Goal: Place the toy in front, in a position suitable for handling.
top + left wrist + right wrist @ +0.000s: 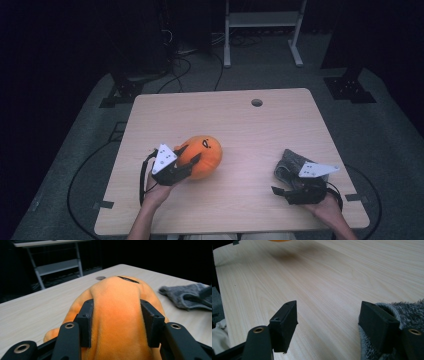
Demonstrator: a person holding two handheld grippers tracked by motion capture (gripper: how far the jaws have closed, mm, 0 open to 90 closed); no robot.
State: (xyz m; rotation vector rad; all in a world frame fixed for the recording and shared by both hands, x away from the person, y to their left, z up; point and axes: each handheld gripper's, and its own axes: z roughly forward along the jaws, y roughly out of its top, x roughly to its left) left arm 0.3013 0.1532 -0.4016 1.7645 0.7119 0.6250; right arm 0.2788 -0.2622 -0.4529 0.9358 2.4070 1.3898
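An orange plush toy (206, 155) with black stitched marks is at the table's left middle, and my left gripper (189, 154) is shut on it. In the left gripper view both pads press into the sides of the plush (116, 297), which bulges between them around the left gripper (116, 325). A grey fuzzy cloth (291, 161) lies at the right. My right gripper (281, 184) rests just in front of it, open. In the right gripper view its jaws (328, 322) stand wide over bare wood, and the right jaw lies against the cloth's edge (409, 312).
The light wooden table (240, 120) has a round cable hole (257, 102) near its far edge. Beyond it, on the floor, stand a white metal frame (262, 20) and dark equipment with cables. The grey cloth (185, 296) also lies to the right of the plush.
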